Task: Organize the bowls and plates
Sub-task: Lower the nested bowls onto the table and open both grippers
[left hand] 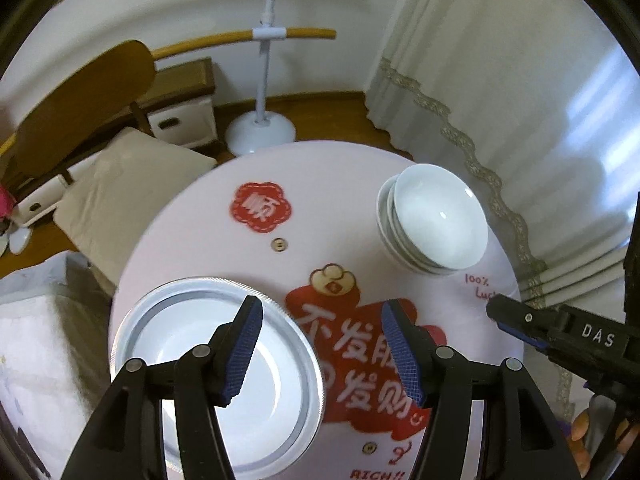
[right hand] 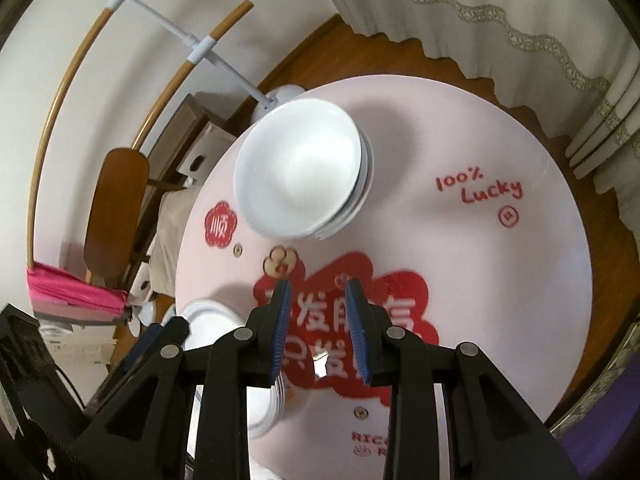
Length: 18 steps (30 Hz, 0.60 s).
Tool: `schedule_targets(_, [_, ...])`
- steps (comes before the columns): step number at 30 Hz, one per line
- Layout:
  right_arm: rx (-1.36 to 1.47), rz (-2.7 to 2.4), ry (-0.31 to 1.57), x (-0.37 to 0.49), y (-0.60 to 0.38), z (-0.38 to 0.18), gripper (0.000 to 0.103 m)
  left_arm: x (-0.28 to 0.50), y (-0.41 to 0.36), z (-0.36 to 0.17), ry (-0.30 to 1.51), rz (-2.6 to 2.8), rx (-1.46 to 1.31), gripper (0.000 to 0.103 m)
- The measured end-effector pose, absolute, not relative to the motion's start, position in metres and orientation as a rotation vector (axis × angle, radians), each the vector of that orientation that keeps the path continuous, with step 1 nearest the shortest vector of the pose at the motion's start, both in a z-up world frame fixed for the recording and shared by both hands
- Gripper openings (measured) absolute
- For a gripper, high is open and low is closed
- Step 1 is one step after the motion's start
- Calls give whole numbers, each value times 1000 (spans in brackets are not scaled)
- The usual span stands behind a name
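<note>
A stack of white bowls (left hand: 434, 220) stands on the far right of the round pink table (left hand: 224, 216); it also shows in the right wrist view (right hand: 300, 172). A stack of white plates (left hand: 200, 340) with a ribbed rim sits at the near left, and shows partly behind the fingers in the right wrist view (right hand: 212, 320). My left gripper (left hand: 322, 354) is open and empty, above the plates' right edge. My right gripper (right hand: 320, 328) is open and empty over the red print; its finger also shows in the left wrist view (left hand: 516, 322).
A wooden chair (left hand: 80, 108) with a beige cushion (left hand: 120, 196) stands beyond the table's left edge. A white floor stand (left hand: 260, 132) is behind the table. Curtains (left hand: 520, 80) hang at the right. The table (right hand: 520, 280) bears red prints.
</note>
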State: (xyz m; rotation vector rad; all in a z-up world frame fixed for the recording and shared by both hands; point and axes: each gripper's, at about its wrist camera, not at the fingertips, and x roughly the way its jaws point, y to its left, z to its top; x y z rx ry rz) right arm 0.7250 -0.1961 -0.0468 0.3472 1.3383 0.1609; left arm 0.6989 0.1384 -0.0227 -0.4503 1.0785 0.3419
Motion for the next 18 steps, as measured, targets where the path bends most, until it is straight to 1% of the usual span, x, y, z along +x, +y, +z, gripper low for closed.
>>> schedule_targets(13, [279, 178, 1288, 635, -190, -10, 30, 586, 110, 33, 1020, 343, -458, 61])
schedule_targets(15, [260, 172, 1281, 626, -194, -1, 30, 575, 105, 38, 1025, 346, -466, 63])
schedule_targets(18, [238, 168, 1271, 618, -203, 13, 30, 561, 96, 50, 1036, 350, -458, 63])
